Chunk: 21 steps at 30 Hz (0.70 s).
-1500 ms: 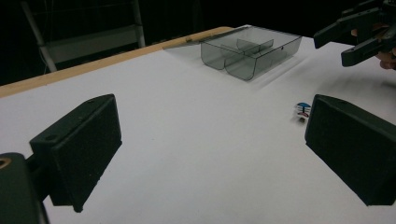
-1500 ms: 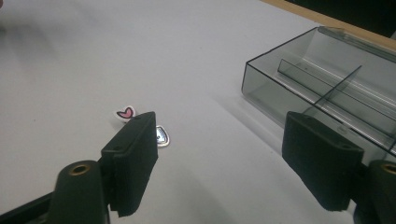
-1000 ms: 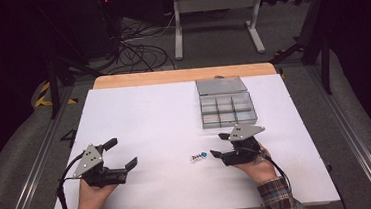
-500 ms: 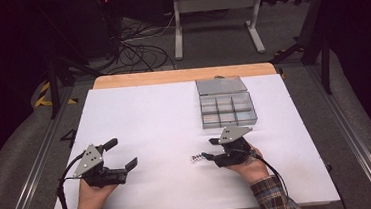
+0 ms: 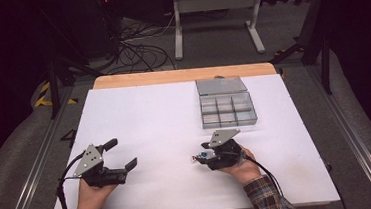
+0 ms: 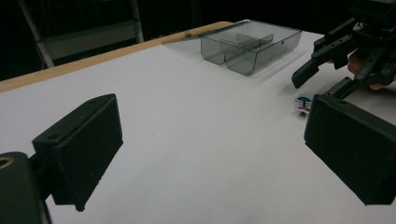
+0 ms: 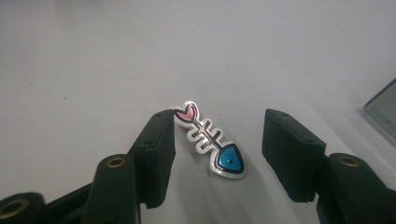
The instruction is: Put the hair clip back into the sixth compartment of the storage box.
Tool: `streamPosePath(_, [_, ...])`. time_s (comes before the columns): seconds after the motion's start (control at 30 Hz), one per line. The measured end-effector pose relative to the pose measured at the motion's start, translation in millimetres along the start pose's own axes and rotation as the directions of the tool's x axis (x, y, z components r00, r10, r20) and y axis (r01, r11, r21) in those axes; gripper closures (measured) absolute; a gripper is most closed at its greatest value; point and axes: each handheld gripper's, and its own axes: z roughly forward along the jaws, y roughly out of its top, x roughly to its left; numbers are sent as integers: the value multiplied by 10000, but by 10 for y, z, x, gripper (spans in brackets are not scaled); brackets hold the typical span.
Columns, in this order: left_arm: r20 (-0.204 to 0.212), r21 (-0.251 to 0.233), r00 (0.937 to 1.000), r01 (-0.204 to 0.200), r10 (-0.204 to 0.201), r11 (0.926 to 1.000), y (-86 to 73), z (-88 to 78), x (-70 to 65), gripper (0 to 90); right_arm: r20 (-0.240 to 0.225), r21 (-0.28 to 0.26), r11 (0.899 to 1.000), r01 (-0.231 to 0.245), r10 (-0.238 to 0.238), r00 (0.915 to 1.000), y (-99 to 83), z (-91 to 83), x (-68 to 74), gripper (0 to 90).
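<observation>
On the white table point(image 5: 164, 116) your right gripper point(image 7: 217, 140), jaws just closing, straddles the fishbone charm point(image 7: 208, 138), perhaps grazing its tail, ready to pinch; your left gripper point(image 6: 210, 144) waits open.

This looks like a lab or recording studio rather than a home. A white table point(image 5: 140, 123) stands in the middle, its far edge a bare wooden strip point(image 5: 183, 75). All round the table hang black curtains point(image 5: 13, 43), and grey floor point(image 5: 16, 148) shows on either side. Behind the table, loose black cables point(image 5: 138, 45) tangle on the floor next to a grey metal stand point(image 5: 216, 12). Left of the table, yellow-and-black hazard tape point(image 5: 45, 94) marks the floor.
</observation>
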Motion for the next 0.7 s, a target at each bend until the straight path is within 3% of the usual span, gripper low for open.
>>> streamPosePath(0.47, [16, 28, 10000, 61, -61, 10000, -5, -4, 3, 49, -226, 375, 9991, 217, -209, 9995, 46, 163, 50, 497])
streamPosePath(0.7, [22, 59, 10000, 35, -35, 10000, -9, 3, 4, 49, -424, 320, 9995, 16, -2, 9991, 45, 173, 39, 650])
